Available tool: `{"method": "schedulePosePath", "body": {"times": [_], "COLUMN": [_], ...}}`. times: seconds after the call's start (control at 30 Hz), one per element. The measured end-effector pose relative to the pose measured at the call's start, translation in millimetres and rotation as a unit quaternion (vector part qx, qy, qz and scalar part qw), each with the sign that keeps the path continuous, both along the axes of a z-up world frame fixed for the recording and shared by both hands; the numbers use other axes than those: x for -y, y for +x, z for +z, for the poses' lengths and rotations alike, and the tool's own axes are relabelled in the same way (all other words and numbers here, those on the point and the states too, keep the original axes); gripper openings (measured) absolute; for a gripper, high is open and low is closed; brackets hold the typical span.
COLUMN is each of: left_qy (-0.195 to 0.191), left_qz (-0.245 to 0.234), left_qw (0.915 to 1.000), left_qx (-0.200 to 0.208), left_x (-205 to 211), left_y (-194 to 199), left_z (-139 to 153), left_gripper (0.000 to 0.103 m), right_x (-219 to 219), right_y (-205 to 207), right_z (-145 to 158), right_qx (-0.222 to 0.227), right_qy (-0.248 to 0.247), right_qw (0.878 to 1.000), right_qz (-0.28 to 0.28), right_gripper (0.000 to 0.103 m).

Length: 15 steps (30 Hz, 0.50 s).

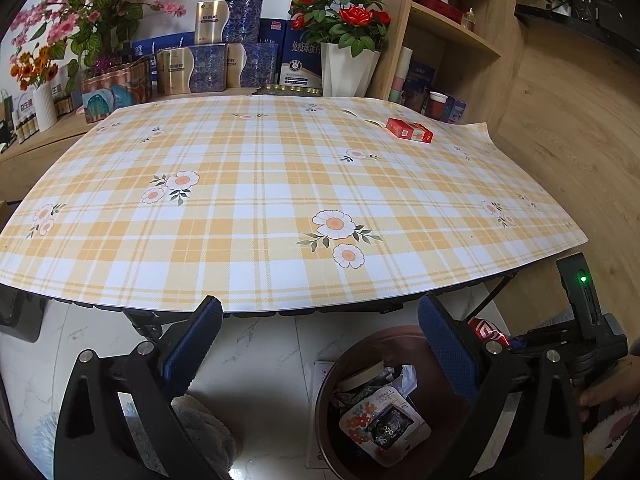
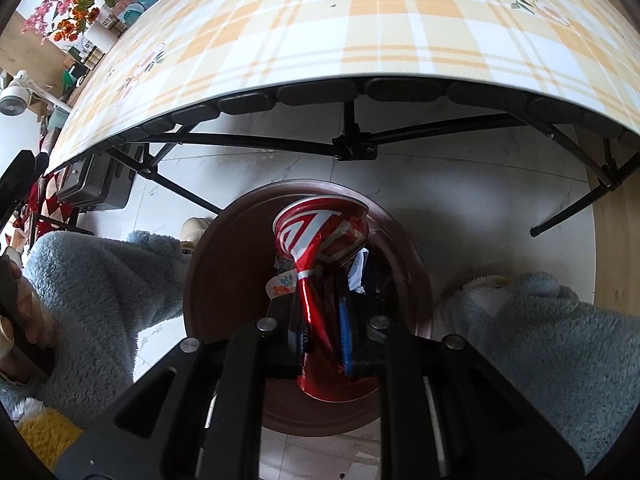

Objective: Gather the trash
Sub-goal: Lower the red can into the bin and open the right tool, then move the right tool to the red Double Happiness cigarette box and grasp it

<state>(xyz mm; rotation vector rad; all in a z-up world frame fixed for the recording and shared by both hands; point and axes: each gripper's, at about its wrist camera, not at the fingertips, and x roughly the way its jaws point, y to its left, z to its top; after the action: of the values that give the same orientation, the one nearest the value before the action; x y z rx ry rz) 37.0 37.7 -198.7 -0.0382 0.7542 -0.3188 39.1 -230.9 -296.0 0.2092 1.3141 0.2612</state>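
Nearest to us in the right wrist view, our right gripper (image 2: pixel 324 320) is clamped on a crushed red can (image 2: pixel 320 236), its fingers pinching the flattened waist while the flared end points forward and down. The can's long axis runs along the fingers, and it hangs directly over the mouth of the brown trash bin (image 2: pixel 208 264) on the floor, so we judge that the coming move needs only a release: the drop line already falls inside the rim. Other rubbish lies in the bin beneath the can, though the can hides most of it from this side.

Our left gripper (image 1: pixel 320 344) is spread wide and holds nothing. It sits at the near edge of the table, with the bin (image 1: pixel 324 400) low and to its right. This view shows what the other cannot: a flowered wrapper (image 1: pixel 376 420) and crumpled paper resting inside the bin, and a sliver of the red can (image 1: pixel 486 330) beside the right-hand finger.

Farther off, on the plaid tablecloth (image 1: pixel 240 208), a red cigarette pack (image 1: pixel 410 130) lies near the far right corner, well apart from both grippers. It may be the next piece to collect; the empty left gripper is the one free to reach it. Beyond it stand boxes and a white pot of red roses (image 1: pixel 348 68).
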Motion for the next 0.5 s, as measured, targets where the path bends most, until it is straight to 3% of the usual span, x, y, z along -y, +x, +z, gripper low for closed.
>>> {"method": "schedulePosePath", "body": {"times": [0.23,0.27,0.3,0.33,0.37,0.4,0.43,0.5], "left_qy": [0.0,0.0,0.0,0.001,0.001,0.001,0.001,0.001], "left_qz": [0.002,0.002,0.002,0.002,0.003,0.003,0.002,0.002], "left_qw": [1.0,1.0,1.0,1.0,1.0,1.0,1.0,1.0], "left_qx": [-0.001,-0.001,-0.001,-0.001,-0.002,-0.002,-0.002,-0.002], "left_x": [-0.3,0.1,0.0,-0.1,-0.2,-0.4,-0.2,-0.5], "left_y": [-0.1,0.2,0.3,0.4,0.4,0.4,0.6,0.3], "left_z": [0.1,0.4,0.6,0.7,0.7,0.6,0.6,0.8], "left_gripper": [0.096,0.096,0.096,0.096,0.096,0.096,0.096,0.096], "right_x": [0.0,0.8,1.3,1.7,2.0,1.9,1.8,2.4], "right_y": [0.1,0.0,-0.2,-0.4,-0.7,-0.8,-1.0,-1.5], "right_z": [-3.4,-2.9,-2.0,-1.2,0.1,1.0,1.1,1.9], "right_qx": [-0.007,-0.005,-0.002,0.001,0.005,0.007,0.007,0.011], "right_qy": [-0.007,-0.01,-0.011,-0.011,-0.012,-0.012,-0.012,-0.014], "right_qw": [1.0,1.0,1.0,1.0,1.0,1.0,1.0,1.0], "right_qz": [-0.005,-0.009,-0.011,-0.012,-0.013,-0.012,-0.012,-0.015], "right_gripper": [0.02,0.026,0.044,0.053,0.054,0.063,0.077,0.086]}}
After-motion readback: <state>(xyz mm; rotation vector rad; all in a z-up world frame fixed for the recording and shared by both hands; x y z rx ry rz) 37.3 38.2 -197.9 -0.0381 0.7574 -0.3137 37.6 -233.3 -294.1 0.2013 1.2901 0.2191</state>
